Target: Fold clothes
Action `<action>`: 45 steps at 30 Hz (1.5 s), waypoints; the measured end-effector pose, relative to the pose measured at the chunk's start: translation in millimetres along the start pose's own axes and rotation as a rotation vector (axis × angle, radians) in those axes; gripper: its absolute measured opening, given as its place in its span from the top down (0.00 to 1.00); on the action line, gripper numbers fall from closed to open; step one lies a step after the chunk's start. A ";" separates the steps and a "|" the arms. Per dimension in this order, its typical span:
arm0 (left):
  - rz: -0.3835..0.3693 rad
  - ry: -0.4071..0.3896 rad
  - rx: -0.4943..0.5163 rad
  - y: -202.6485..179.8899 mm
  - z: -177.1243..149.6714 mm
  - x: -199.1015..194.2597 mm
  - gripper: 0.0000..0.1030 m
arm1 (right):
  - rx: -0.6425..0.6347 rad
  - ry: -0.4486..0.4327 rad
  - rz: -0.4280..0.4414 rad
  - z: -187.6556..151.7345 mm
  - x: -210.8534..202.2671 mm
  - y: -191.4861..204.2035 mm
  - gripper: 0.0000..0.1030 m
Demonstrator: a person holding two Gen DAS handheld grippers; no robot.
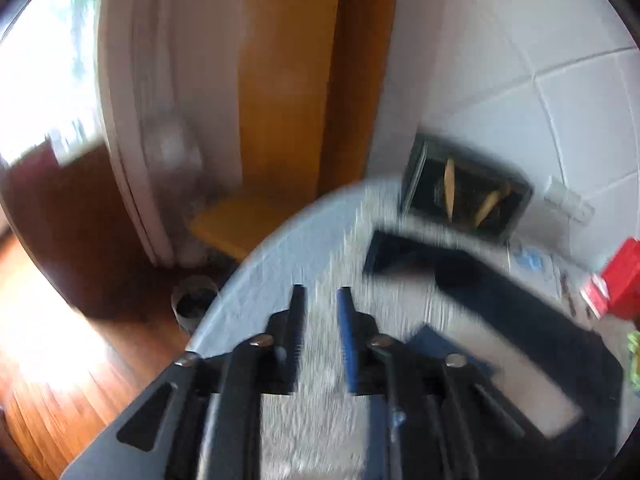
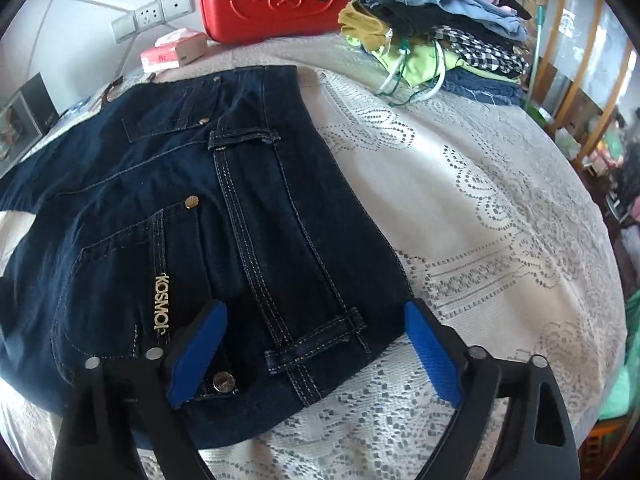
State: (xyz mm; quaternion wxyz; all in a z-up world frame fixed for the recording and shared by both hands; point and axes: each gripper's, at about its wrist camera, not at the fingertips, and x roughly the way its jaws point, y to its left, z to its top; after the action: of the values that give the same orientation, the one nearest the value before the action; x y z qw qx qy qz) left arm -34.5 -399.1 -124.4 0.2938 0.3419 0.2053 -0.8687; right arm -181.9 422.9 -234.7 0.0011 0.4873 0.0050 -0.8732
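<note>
Dark blue jeans (image 2: 180,200) lie flat on the white lace tablecloth (image 2: 480,208), waistband toward me, with a gold brand tag on the back pocket. My right gripper (image 2: 316,308) hangs just above the waistband, jaws wide open, with a belt loop (image 2: 316,344) in the gap and the right finger out over bare cloth. The left wrist view is motion-blurred. There my left gripper (image 1: 322,292) is above the tablecloth (image 1: 300,248) near the round table's edge, its jaws a narrow gap apart with nothing between them. The jeans (image 1: 520,300) lie to its right.
A stack of folded clothes (image 2: 440,40) sits at the back of the table beside a red case (image 2: 264,0) and a tissue pack (image 2: 172,50). A dark glass-fronted box (image 1: 464,196) stands by the tiled wall. On the wooden floor below the table edge is a small bin (image 1: 196,300).
</note>
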 end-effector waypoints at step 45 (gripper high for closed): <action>0.098 0.581 0.003 -108.5 -138.3 88.3 0.80 | 0.264 0.271 0.192 14.6 -8.0 -13.3 0.55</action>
State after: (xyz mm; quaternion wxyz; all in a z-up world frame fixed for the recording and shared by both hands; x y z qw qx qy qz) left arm -92.0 -274.0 -264.9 0.2638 0.5862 0.2626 -0.7196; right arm -190.1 436.0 -220.1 0.0196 0.5946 -0.1557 -0.7886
